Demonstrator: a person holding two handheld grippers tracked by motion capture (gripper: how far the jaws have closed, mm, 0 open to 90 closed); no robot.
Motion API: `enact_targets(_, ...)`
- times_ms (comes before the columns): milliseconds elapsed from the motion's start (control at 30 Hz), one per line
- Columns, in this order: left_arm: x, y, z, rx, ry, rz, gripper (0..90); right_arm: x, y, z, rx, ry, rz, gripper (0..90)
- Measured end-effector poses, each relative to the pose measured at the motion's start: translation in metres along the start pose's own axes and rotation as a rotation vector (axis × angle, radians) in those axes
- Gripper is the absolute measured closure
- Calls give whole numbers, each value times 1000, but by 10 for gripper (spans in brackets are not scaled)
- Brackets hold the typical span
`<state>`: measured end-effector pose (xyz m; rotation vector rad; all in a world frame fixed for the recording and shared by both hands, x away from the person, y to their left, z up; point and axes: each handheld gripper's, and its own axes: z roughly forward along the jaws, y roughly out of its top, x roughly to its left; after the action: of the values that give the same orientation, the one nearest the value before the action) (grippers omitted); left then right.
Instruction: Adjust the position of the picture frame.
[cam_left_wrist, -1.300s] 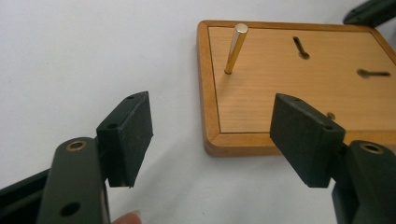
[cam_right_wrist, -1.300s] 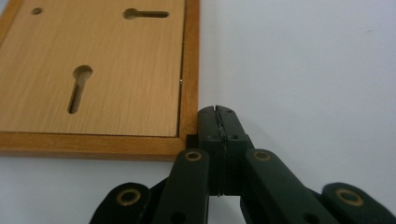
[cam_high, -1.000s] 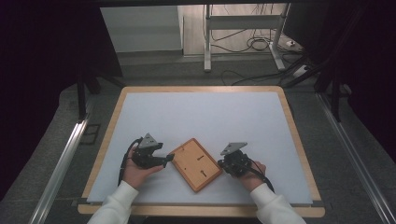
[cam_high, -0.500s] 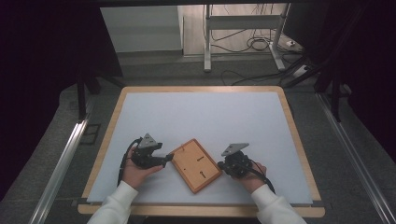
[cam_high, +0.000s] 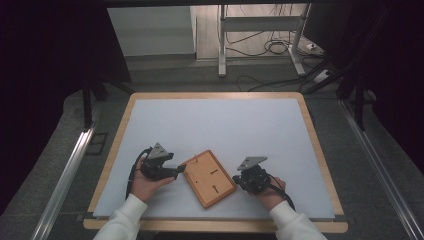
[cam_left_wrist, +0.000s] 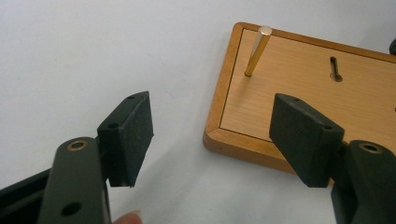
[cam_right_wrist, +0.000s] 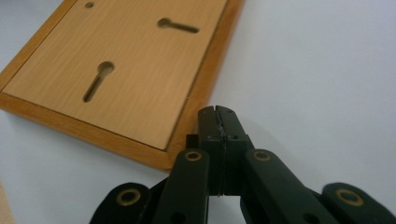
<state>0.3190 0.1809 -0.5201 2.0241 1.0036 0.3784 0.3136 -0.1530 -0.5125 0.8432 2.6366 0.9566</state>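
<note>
wooden board (cam_high: 209, 178) lies flat between both tongs, its far end cut off in the right gripper view.

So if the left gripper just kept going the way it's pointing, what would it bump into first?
Probably the wooden board: its near corner lies just ahead of the open left gripper, with the right-hand finger already over the rim. The brass peg stands farther back.

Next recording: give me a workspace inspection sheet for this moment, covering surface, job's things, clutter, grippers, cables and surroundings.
Surface: white table top with wooden rim.
Job's things: wooden board lying flat, two keyhole slots; brass peg standing tilted near one corner.
Clutter: nothing seen.
Grippers: left gripper open, a corner of the board between its jaws, pads apart from it; right gripper shut, empty, beside the board's edge.
Cables: black cable trailing from left gripper.
Surroundings: metal stand, floor cables behind.
</note>
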Motion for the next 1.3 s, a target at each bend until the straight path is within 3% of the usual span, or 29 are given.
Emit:
enact_targets(267,-1,1,-3,-2,-4,3,311,-29,-15,-30,-109,-29,93,897)
enact_targets(367,-1,1,-4,-3,-4,4,317,-40,-27,-39,-127,-49,131,799)
enact_targets(433,-2,1,-5,1,-4,9,337,-44,-35,-43,-136,-75,146,662)
enact_targets(567,-3,-1,-14,-5,-6,20,572,-49,-47,-49,-159,-134,190,490)
enact_targets(700,-3,-2,-22,5,-24,19,843,-54,-54,-55,-169,-163,211,442)
enact_targets(767,-3,-4,-24,29,-29,24,898,-55,-57,-57,-169,-170,216,426)
enact_targets(1000,-5,-13,-26,102,-38,46,900,-57,-61,-55,-154,-181,223,391)
enact_targets(1133,-10,-15,-15,148,-40,60,900,-56,-59,-52,-148,-181,212,381)
enact_targets(1300,-12,-13,-5,162,-32,72,900,-55,-58,-51,-146,-181,205,376)
